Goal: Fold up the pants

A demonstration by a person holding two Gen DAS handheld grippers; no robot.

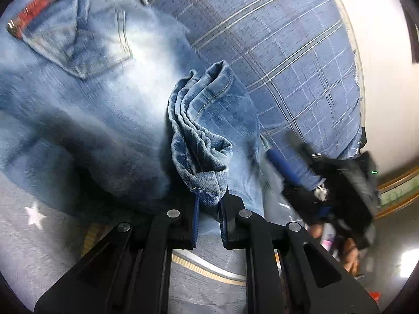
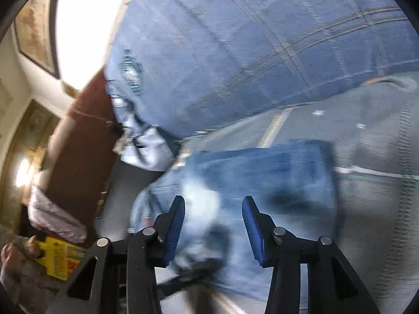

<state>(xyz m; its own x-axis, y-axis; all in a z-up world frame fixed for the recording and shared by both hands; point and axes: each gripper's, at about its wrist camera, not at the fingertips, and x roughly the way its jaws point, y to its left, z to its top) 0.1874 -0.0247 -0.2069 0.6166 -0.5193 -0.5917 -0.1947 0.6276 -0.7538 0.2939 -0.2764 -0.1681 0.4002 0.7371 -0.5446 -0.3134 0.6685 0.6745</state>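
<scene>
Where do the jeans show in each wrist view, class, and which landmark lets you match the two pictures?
Left wrist view: the jeans fill the left and centre, with bunched hems pinched in the left gripper.
Right wrist view: the jeans lie lower centre, beneath the open right gripper, not pinched.
Shared landmark: the blue plaid cover, beyond the jeans in both.

A home bedroom: a blue plaid quilt (image 1: 275, 39) lies on a grey star-print bedspread (image 1: 34, 235), with a framed picture (image 2: 34, 28) on the far left wall.
</scene>
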